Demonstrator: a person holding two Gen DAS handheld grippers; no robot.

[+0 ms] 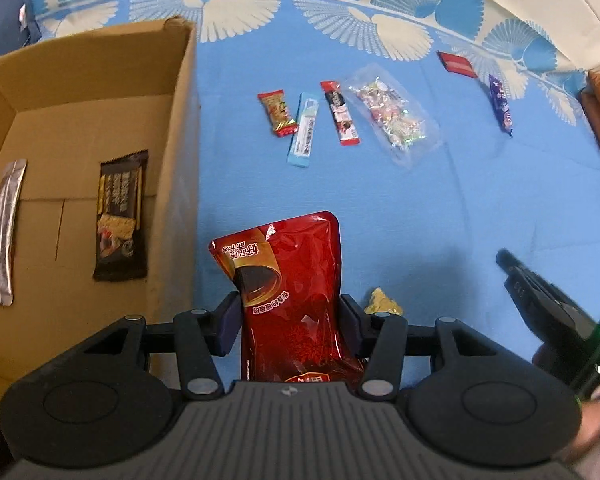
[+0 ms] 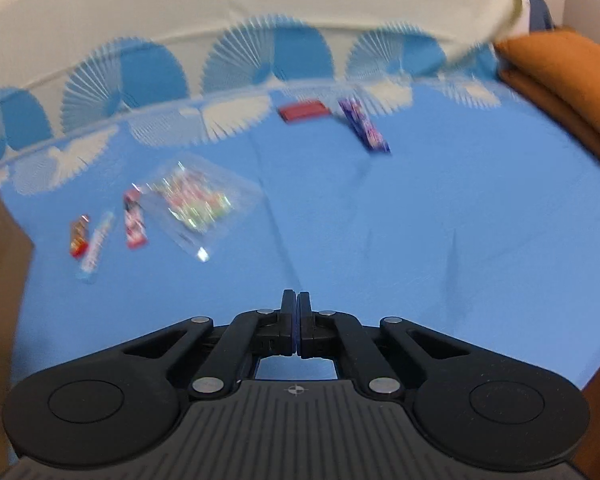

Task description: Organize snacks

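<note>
Red pouch (image 1: 295,292) clamped in left gripper (image 1: 289,320), beside cardboard box (image 1: 179,184), right gripper (image 2: 295,320) clenched, empty

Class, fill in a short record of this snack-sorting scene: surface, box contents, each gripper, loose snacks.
surface: blue patterned cloth
box contents: brown cardboard box holds a silver sachet and a dark brown bar wrapper
left gripper: shut on a shiny red pouch
right gripper: shut, empty
loose snacks: clear candy bag, purple stick pack, others
</note>
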